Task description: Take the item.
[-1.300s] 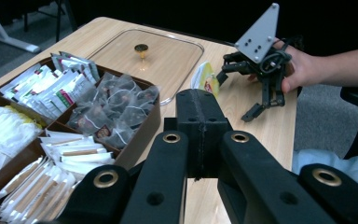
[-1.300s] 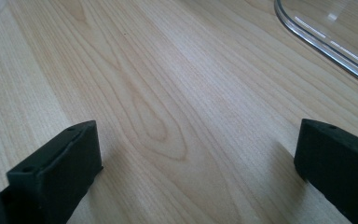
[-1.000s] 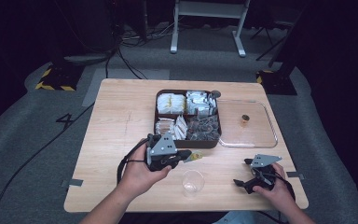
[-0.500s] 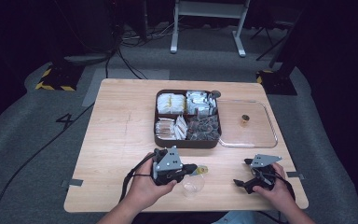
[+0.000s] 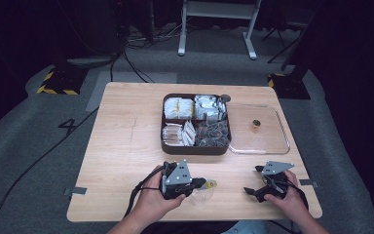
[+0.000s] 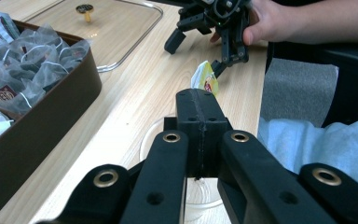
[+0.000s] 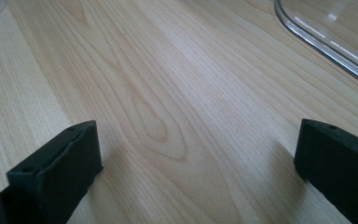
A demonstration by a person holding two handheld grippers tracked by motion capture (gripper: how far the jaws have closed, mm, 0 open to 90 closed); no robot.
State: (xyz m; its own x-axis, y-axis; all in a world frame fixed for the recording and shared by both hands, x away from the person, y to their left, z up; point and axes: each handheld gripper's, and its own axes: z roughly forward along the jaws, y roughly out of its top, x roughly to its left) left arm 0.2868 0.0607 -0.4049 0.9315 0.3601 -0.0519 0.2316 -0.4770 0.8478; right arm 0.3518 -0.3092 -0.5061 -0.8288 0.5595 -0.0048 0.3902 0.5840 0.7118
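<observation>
While the left gripper (image 6: 199, 100) holds its jaws pressed together on a small yellow packet (image 6: 205, 77), the packet juts out past the jaw tips, above the clear cup (image 5: 202, 196) standing directly under them on the wooden table (image 5: 121, 146). Off to that gripper's right, the right gripper (image 5: 253, 181) sits low over bare wood with its jaws spread wide, near the clear lid (image 7: 326, 37) ahead of it. Beyond the left gripper lies the brown compartment box (image 5: 196, 146).
</observation>
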